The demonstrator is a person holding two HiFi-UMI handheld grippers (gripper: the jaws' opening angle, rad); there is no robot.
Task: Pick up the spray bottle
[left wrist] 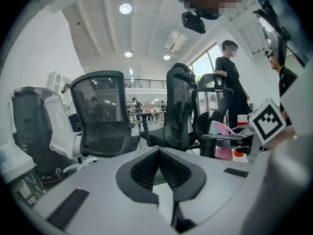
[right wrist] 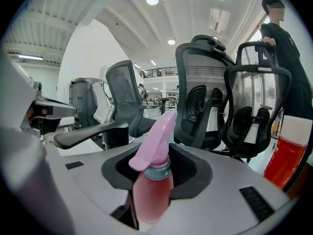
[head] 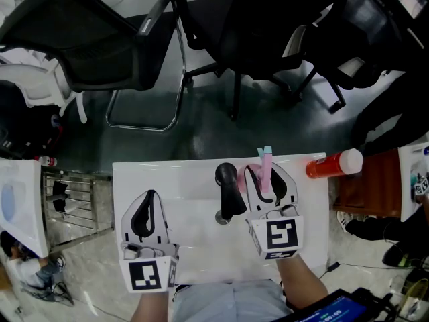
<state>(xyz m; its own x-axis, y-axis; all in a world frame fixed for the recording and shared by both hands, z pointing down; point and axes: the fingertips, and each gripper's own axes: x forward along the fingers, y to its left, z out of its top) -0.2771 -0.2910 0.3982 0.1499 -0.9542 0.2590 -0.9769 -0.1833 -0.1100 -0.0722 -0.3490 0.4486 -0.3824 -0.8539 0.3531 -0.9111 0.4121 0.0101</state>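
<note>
My right claw [head: 269,180] is holding the pink spray bottle [right wrist: 151,195], which is standing right between its two sides on the white worktop [head: 188,180]. I should be squeezing firmly and lifting straight up slowly, so it is not slipping or tipping.

No readable words, brands or numbers anywhere (only coded square markers [head: 281,235] on the claw cubes [head: 149,276]).
</note>
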